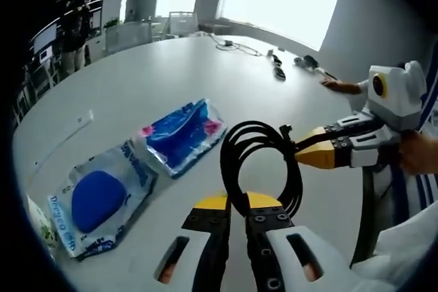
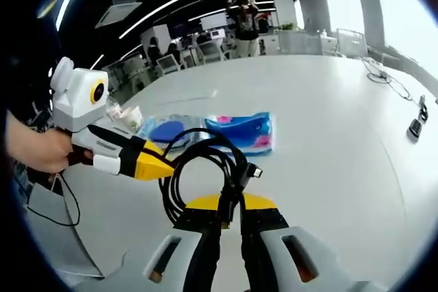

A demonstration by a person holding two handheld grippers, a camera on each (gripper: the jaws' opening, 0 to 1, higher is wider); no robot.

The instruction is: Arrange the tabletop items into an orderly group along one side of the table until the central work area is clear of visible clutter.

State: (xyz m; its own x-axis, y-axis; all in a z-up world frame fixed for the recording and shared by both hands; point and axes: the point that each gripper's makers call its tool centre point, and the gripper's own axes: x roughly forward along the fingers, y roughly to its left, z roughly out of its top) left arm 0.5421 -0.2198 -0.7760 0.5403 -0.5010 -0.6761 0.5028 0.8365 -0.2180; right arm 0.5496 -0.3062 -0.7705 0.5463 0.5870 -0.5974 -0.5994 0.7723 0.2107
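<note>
A coiled black cable (image 1: pixel 260 162) hangs between both grippers above the white table (image 1: pixel 171 73). My left gripper (image 1: pixel 236 204) is shut on the bottom of the coil. My right gripper (image 1: pixel 301 150) comes in from the right and is shut on the coil near its plug end. In the right gripper view the right gripper (image 2: pixel 231 208) pinches the cable (image 2: pixel 205 162) from below, and the left gripper (image 2: pixel 168 167) clamps the coil's left side. A blue and pink packet (image 1: pixel 181 135) and a clear bag with a blue pad (image 1: pixel 99 200) lie flat on the table to the left.
Small white packets (image 2: pixel 126 117) lie beside the two bags (image 2: pixel 243 131). A dark device and loose cords (image 1: pixel 277 70) sit at the table's far end. A white strip (image 1: pixel 79 122) lies near the left edge. A person (image 2: pixel 246 22) stands by distant chairs.
</note>
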